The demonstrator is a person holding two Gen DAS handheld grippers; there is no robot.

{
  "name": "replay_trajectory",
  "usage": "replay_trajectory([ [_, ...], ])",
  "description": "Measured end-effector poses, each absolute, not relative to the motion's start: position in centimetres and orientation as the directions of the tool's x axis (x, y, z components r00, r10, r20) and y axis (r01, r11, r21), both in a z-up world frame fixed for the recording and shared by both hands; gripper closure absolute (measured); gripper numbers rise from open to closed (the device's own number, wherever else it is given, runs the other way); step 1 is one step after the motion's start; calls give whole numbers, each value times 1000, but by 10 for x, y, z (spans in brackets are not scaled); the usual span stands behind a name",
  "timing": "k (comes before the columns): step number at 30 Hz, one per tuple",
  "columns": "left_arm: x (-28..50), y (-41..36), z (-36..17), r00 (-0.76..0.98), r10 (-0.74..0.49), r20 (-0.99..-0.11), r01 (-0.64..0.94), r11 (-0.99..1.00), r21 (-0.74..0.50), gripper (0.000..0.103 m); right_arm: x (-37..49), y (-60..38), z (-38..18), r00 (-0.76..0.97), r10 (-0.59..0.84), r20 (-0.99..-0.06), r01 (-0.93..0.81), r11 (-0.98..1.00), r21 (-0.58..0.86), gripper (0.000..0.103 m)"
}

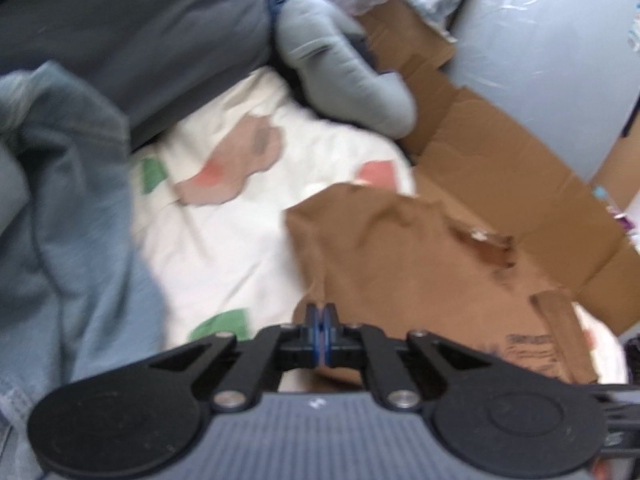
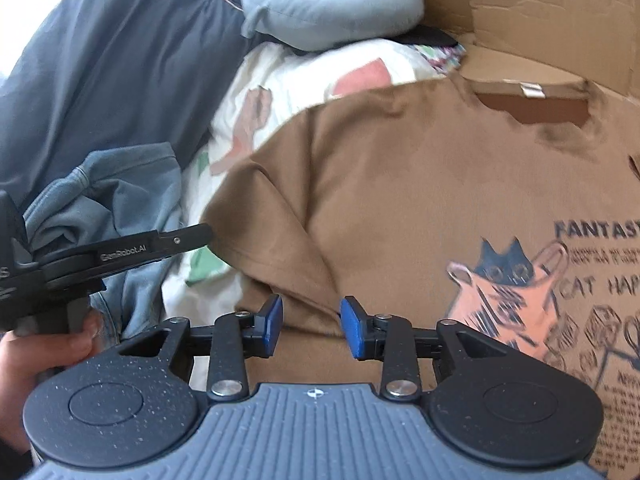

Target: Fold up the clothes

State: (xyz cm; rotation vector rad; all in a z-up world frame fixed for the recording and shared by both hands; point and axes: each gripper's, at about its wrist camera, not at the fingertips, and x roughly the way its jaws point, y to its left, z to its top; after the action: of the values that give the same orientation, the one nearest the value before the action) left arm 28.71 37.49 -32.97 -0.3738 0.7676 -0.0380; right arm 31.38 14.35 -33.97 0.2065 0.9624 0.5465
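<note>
A brown T-shirt [image 2: 400, 200] with a cat print lies face up on a bed, spread over a white sheet [image 1: 224, 216] patterned with green and pink shapes, its collar toward a flattened cardboard box [image 1: 500, 168] at the far side. The near sleeve is bunched and the hem edge rumpled, so the garment looks laid out for folding, not yet folded.

The left tongs [image 1: 320, 320] are clenched, blue pads pressed flat together at the shirt's near edge; whether any cloth is pinched between them cannot be told from the blurred left wrist view. In the right wrist view the same tool reaches in from the left toward the sleeve, with the person's hand [image 2: 48, 344] wrapped round its handle.

The right tongs [image 2: 312, 326] stand released, pads apart with nothing pressed between them, hovering just above the brown fabric near the sleeve seam. That placement suggests each tool is working one side of the shirt's near edge, probably to lift or flatten it before a fold.

Beside the shirt on the left lies a heap of pale blue denim [image 1: 80, 200], apparently waiting its turn. Beyond it sit a dark grey cushion [image 2: 112, 72] and a curved grey pillow [image 2: 328, 12] at the head of the bed.
</note>
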Motion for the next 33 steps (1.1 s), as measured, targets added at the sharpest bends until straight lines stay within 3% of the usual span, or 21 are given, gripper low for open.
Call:
replay_trajectory([
  [8,306,356,-308,723,-294,-625,-35,888,-458,101,335,173,-338,454,597,-661,-488,788,376,53],
  [18,335,344,-300,715,-426,-554,30,811,-584,101,362,175,-335,514,637,-575,-519,764,383,52],
  [20,341,340,-301,710,-457,-536,48,790,-611,101,372,170,-338,520,634,-573,-506,769,391,61],
  [22,347,335,-302,703,-473,-532,70,790,-609,100,380,165,-341,519,633,-574,-497,770,399,100],
  [26,356,333,-300,714,-451,-535,97,821,-563,90,393,156,-349,501,636,-587,-503,766,400,101],
  [30,368,342,-298,743,-406,-532,85,846,-527,89,398,147,-353,485,640,-596,-510,761,401,101],
  [33,382,355,-298,747,-353,-563,45,872,-487,82,400,141,-355,479,637,-604,-515,761,395,101],
])
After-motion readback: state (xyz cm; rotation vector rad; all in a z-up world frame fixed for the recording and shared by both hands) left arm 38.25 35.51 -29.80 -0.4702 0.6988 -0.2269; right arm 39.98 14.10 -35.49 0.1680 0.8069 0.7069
